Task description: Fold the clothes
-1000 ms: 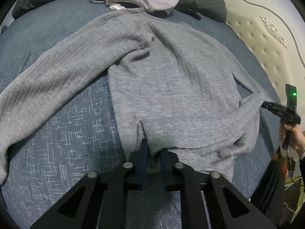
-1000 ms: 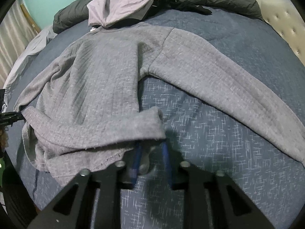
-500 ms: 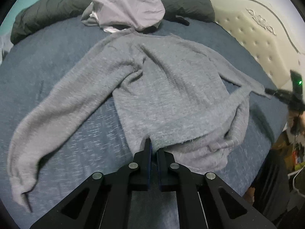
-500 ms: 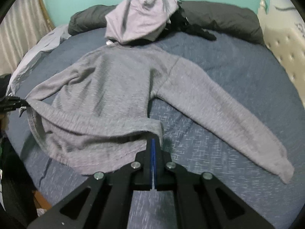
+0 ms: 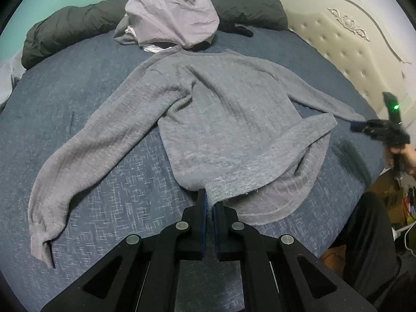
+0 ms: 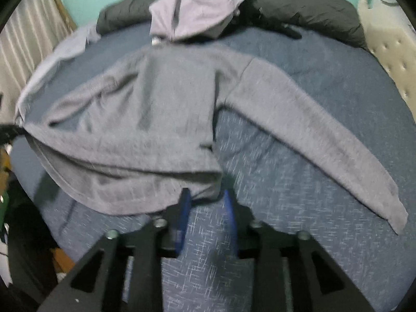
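Sweater hem pinched in left claw; right claw opening, hem corner between; bedspread bare around.

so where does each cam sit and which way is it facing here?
Left wrist: on the left gripper, angled down across the bed at the grey sweater; its fingers are shut on the hem corner. The right gripper and the hand holding it show at right.
Right wrist: on the right gripper, aimed down at the sweater's other hem corner; jaws opening, cloth between them. The left gripper's tip shows at the left edge.
Shared: sweater, bed, lilac garment, dark duvet.
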A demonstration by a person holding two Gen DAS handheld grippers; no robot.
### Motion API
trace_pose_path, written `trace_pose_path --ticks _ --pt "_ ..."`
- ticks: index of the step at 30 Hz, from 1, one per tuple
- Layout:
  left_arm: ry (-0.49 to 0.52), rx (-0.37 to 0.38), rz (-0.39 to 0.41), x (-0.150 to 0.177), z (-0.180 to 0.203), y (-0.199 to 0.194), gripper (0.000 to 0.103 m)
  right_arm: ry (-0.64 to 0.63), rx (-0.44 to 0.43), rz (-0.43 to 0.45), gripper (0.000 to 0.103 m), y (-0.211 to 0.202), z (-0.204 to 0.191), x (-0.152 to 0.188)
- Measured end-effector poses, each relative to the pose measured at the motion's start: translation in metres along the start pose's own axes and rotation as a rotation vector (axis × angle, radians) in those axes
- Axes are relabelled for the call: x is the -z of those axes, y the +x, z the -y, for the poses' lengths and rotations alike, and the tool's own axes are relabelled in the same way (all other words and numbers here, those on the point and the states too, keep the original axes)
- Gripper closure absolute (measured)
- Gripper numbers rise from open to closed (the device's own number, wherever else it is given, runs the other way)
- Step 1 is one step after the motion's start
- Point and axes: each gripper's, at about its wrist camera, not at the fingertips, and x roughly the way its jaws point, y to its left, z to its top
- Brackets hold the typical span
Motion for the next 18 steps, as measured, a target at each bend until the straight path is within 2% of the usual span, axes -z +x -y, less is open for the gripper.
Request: trace_pose_path --ticks 5,11,12,13,14,18 --pt "-0.008 0.009 -0.008 -0.001 -0.004 0.007 0.099 -0.040 0.061 -0.037 0.073 0.040 -0.003 -0.002" --pt "-0.018 0.010 -0.018 0.001 -0.011 0.013 0.099 -0.017 0.079 0.006 0.073 0.051 0.005 -0.014" --pt "-0.018 0.009 -0.020 0.002 -0.012 0.013 0.099 -0.017 0.074 0.010 0.074 0.050 0.006 -0.015" --pt "-0.019 0.009 -0.022 0.002 -0.013 0.014 0.099 -0.018 0.069 0.014 0.092 0.050 0.006 -0.017" --pt "-0.019 0.008 -0.023 0.002 -0.013 0.014 0.099 -0.019 0.067 0.015 0.099 0.049 0.006 -0.018" --pt "-0.018 0.002 -0.024 0.002 -0.015 0.012 0.099 -0.022 0.052 0.019 0.101 0.031 0.001 -0.017"
